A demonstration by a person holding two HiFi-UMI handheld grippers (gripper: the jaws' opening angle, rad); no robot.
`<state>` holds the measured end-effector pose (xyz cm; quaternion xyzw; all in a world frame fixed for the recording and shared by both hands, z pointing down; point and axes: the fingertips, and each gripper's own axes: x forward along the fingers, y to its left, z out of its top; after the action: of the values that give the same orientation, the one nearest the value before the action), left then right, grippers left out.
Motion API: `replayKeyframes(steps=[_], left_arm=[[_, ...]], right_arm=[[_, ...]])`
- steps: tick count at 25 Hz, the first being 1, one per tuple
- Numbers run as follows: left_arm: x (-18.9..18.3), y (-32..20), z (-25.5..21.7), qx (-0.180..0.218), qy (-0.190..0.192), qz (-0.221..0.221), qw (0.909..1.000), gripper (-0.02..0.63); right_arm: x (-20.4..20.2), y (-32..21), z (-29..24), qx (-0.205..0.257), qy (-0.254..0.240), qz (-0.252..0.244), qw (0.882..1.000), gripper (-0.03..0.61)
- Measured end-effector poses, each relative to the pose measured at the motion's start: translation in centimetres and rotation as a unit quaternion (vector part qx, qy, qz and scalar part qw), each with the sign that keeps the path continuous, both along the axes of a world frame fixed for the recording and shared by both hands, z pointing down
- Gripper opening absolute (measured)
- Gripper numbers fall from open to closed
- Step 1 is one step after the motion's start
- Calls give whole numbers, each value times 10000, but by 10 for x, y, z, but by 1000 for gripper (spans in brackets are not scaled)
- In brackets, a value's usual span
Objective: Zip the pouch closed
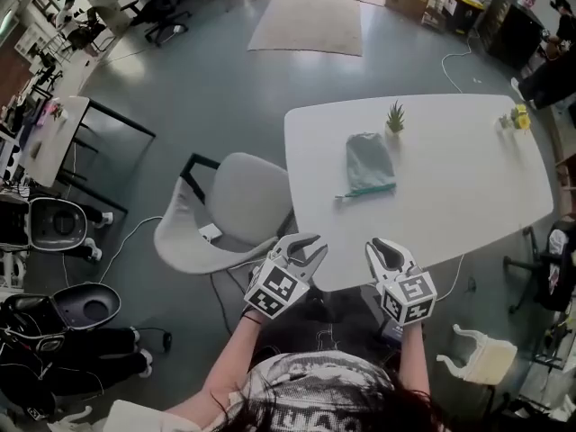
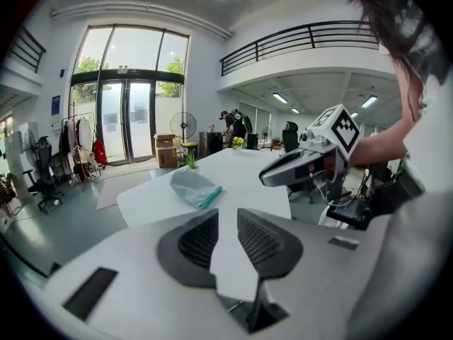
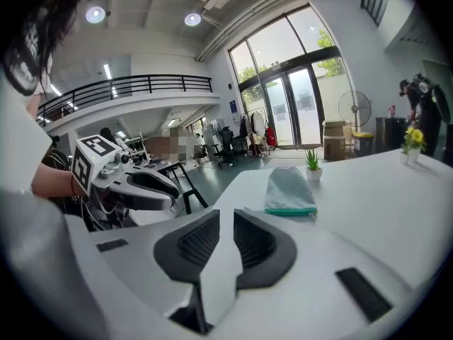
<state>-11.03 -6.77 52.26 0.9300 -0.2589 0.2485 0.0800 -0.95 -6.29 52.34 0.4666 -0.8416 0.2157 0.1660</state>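
A grey-green pouch (image 1: 369,163) with a teal zipper edge lies flat on the white table (image 1: 468,196), zipper side toward me. It also shows in the left gripper view (image 2: 192,187) and the right gripper view (image 3: 289,190). My left gripper (image 1: 304,245) hovers above the table's near edge, short of the pouch, its jaws apart and empty (image 2: 226,222). My right gripper (image 1: 382,247) hangs beside it at the same height, also open with nothing between the jaws (image 3: 225,222). Neither touches the pouch.
A small potted plant (image 1: 395,118) stands just behind the pouch. Yellow flowers (image 1: 517,118) sit at the table's far right. A light grey chair (image 1: 229,210) stands at the table's left end. A rug (image 1: 306,23) lies on the floor beyond.
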Motion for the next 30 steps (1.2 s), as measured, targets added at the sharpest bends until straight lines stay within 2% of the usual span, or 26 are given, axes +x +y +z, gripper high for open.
replayKeyframes(steps=[10, 16, 23, 30], left_arm=[[13, 45, -6, -38, 228, 366, 9991, 69], [30, 63, -20, 148, 242, 526, 9982, 47], [64, 91, -49, 191, 738, 454, 9961, 20], [88, 147, -67, 324, 766, 427, 9956, 15]], right_arm=[[-12, 44, -26, 103, -109, 116, 9998, 53], [-3, 64, -36, 234, -158, 207, 9994, 25], [22, 103, -48, 389, -309, 306, 9983, 2], [36, 142, -63, 607, -403, 169, 9972, -2]])
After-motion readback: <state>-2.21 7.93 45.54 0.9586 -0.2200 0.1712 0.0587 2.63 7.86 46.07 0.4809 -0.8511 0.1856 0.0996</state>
